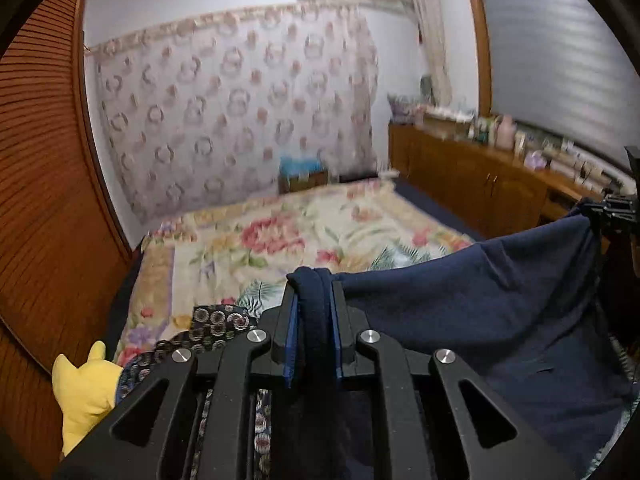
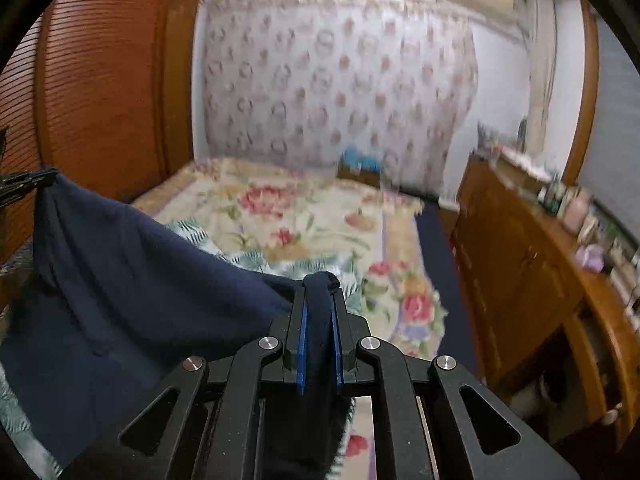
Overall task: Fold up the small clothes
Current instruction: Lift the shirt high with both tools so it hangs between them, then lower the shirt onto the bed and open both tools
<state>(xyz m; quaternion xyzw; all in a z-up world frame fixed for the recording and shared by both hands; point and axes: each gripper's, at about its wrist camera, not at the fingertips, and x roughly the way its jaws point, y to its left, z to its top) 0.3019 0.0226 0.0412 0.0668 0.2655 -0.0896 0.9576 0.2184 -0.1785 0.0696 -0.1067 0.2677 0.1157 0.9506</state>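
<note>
Holding a navy garment [image 1: 480, 300] stretched above the flowered bed [image 1: 280, 240] — the left tool [image 1: 314, 280] clamps one bunched edge, the right tool [image 2: 320, 284] the other. The laying-out step, I judge; next calls for lowering it flat, edges level.

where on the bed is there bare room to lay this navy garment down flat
The floral bedspread lies bare ahead, between the louvred wardrobe and the wooden cabinets. The near left corner is crowded: patterned cloth, yellow plush toy.

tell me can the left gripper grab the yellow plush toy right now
Probably not: the left gripper is shut on the navy garment, so its jaws are taken, though the yellow plush toy lies unblocked.
</note>
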